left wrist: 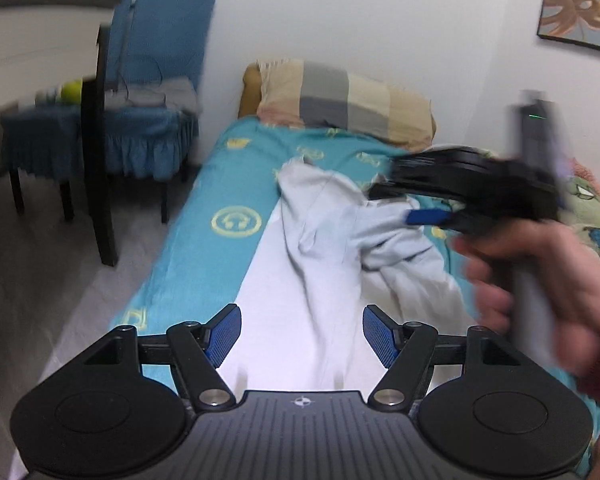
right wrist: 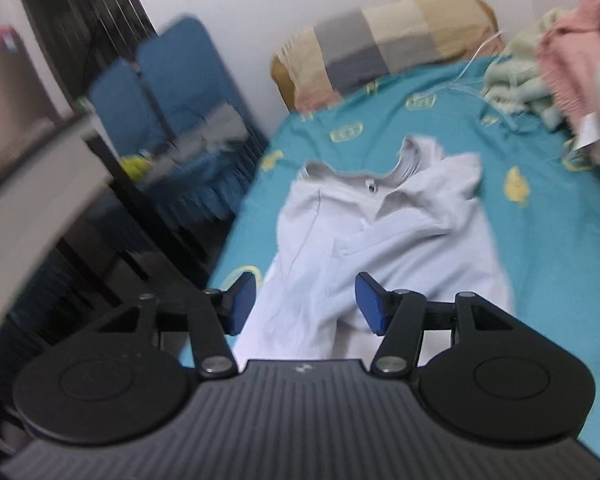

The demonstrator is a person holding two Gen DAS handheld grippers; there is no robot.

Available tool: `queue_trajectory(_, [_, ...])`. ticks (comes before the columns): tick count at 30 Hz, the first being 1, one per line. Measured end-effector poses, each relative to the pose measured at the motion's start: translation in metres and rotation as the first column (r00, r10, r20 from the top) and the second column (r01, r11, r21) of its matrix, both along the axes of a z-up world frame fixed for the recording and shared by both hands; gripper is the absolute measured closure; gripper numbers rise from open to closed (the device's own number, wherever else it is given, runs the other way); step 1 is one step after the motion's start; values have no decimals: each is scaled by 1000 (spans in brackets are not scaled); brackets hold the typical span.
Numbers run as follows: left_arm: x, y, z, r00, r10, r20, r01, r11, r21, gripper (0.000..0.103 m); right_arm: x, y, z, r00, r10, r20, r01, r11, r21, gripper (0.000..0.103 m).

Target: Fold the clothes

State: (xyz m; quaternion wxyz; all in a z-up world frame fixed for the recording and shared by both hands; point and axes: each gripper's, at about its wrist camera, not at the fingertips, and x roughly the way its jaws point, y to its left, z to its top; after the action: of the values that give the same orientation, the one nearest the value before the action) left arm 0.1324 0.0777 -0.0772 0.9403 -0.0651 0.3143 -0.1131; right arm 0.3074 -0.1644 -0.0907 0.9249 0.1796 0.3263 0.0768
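Blue-padded left tongs [left wrist: 302, 338] and right tongs [right wrist: 306, 304] gape empty above the white shirt [right wrist: 364, 232].

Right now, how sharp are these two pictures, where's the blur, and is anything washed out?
Left wrist view: the right gripper and the hand holding it are smeared by motion, and the white shirt is washed out near the camera. Right wrist view: blurred overall, worst at the left edge; the shirt's collar is still readable. Both bend straight lines, fisheye style.
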Motion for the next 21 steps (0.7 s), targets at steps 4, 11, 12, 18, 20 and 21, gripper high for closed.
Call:
queue_trajectory(4, [7,7,-10,1000,-6,-6,6,1000,-2,33,57,24,-30,997,-45,-65,41,997,-71,45])
queue_trajectory(11, [21,17,-25,997,15,-70,-19,998,-56,33,79,51,-60,996,-60,-71,33,942,-333,72])
queue_trajectory(12, [21,18,-25,997,20,-72,-24,998,-61,33,76,51,-61,996,-62,-68,33,932,-360,99])
queue_trajectory(18, [19,20,-25,995,46,-86,-54,995,-83,33,32,23,-33,990,-116,80,135,938,-320,98])
queue_trajectory(20, [21,15,-29,992,52,-114,-62,994,-91,33,20,8,-33,983,-155,95,176,939,-294,98])
queue_trajectory(21, [21,11,-32,992,34,-120,-45,995,-92,33,18,0,-37,983,-168,80,184,941,-286,98])
